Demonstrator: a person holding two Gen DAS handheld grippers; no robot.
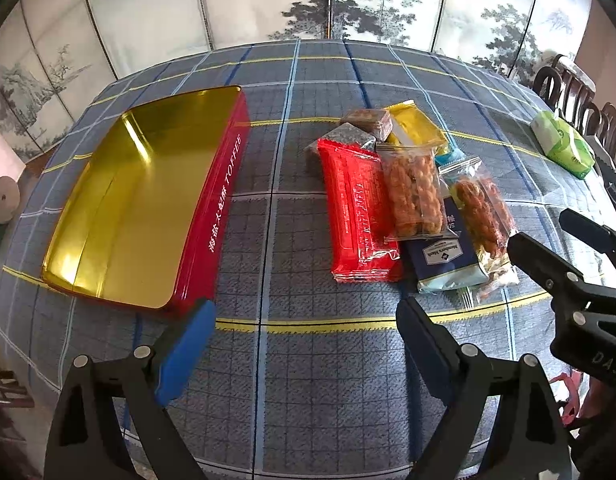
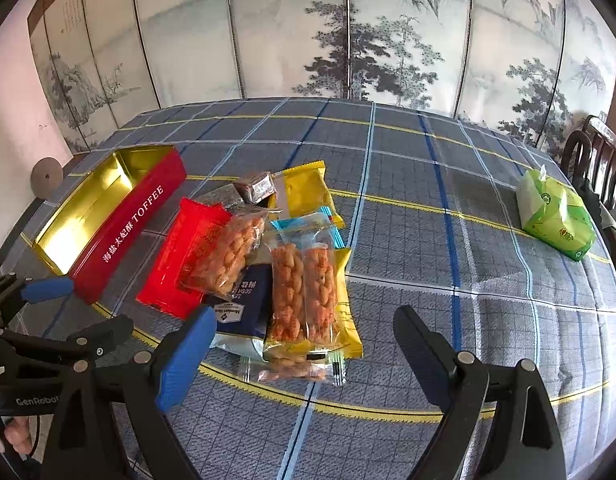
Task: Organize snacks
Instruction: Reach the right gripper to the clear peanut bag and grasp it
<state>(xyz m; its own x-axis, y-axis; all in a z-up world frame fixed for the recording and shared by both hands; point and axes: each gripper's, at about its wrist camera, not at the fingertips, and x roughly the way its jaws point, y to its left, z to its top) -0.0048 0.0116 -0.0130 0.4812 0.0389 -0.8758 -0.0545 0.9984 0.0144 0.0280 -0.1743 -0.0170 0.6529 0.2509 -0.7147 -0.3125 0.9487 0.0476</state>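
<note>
Both sets of jaws wide open, nothing gripped yet. Left gripper [image 1: 303, 320]: empty red toffee tin with gold inside [image 1: 147, 200] just off left jaw. Right gripper [image 2: 303, 328]: pile of snack packets [image 2: 267, 264] ahead, between jaws. Looks like step one, guessing next is closing on twisted-cracker bag in clear plastic [image 2: 303, 296].

**Readable lettering on the bench**

The red tin [image 1: 223, 204] carries white lettering along its side wall: a run of Chinese characters followed by "TOFFEE". The dark blue packet [image 1: 442, 254] in the snack pile bears a white "Member's Mark" logo, seen upside down, with partly hidden letters "SODA" above it in the right wrist view. The left tool [image 2: 51, 308] shows "GenRobot" on its body, cut off at the edge. The right tool [image 1: 548, 228] shows "DAS".
</note>
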